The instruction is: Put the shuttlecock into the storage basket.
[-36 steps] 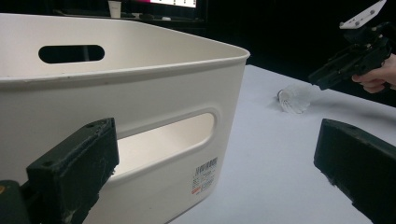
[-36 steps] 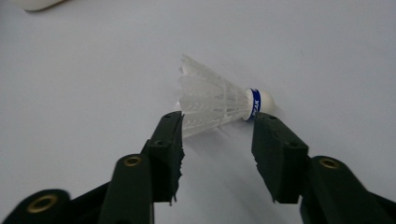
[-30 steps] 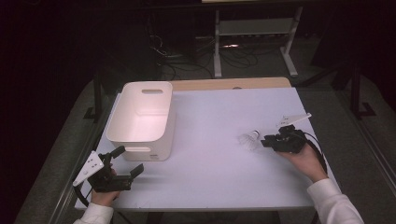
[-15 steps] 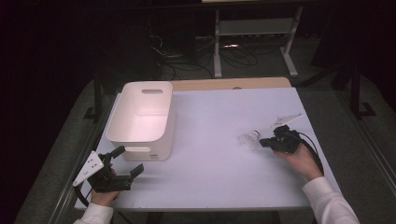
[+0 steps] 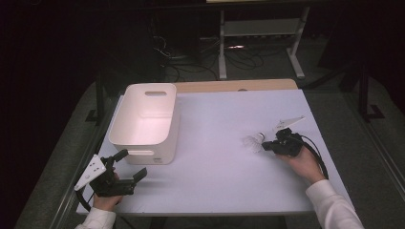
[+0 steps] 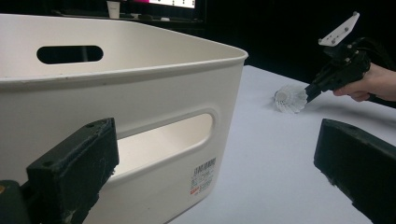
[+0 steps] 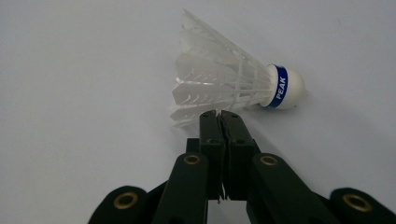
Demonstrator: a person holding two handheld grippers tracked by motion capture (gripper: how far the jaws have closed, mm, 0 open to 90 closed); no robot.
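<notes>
Right gripper (image 5: 266,145) is down on the shuttlecock (image 5: 251,142) at the right side of the surface (image 5: 215,186), well apart from the bin (image 5: 154,153). In the right gripper view the jaws are pressed together, tips right at the rim of the feather skirt. It looks like they've nipped the edge of a feather or two, though the bite is thin and it's hard to be sure how much is caught. The shuttlecock (image 7: 224,86) lies on its side, white cork with the blue band pointing away to the right, feathers fanned toward the gripper (image 7: 218,116). It's resting on the surface, not lifted.

Over on the near left, the left gripper (image 5: 131,164) sits by the bin's near corner with its jaws spread wide and nothing between them. From the left gripper view you see the bin's handle slot up close and, far off, the other gripper (image 6: 309,90) touching the shuttlecock (image 6: 289,99).

So where are we? My read: the job is to get that shuttlecock into the bin, and it's early. The reach is done and the grasp looks made, or nearly. Left to do: lift it clear, carry it across the surface, and let it go over the bin, which looks empty from above. With such a light pinch on the feathers, the lift is the test.
</notes>
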